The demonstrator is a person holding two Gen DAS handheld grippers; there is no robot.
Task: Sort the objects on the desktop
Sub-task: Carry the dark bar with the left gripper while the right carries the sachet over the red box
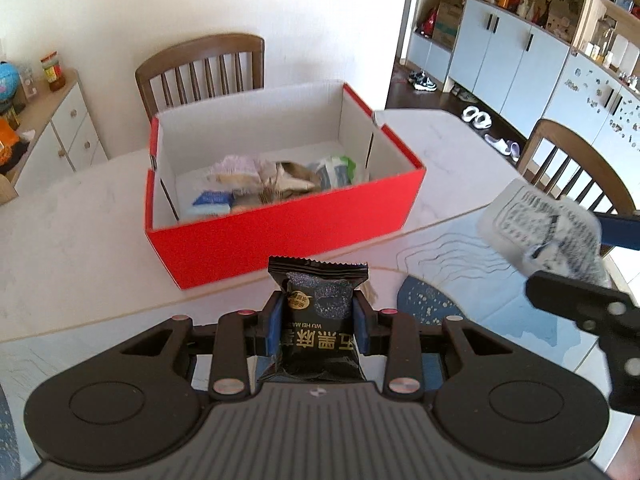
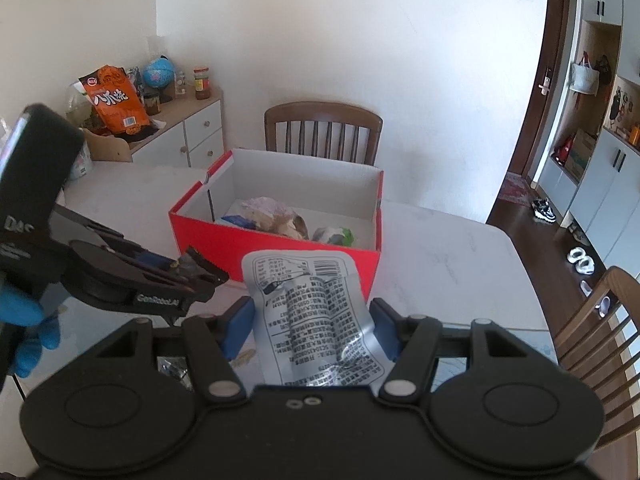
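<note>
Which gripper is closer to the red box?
Left. The left gripper, holding a black packet, is just before the red box; the right gripper sits farther back.

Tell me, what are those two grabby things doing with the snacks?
A person holds a tool in each hand and is tidying snack packets into the red box. The left tool is shut on a black packet. The right tool grips a silver packet. Both are held above the table, just in front of the box, which already has several packets inside.
</note>
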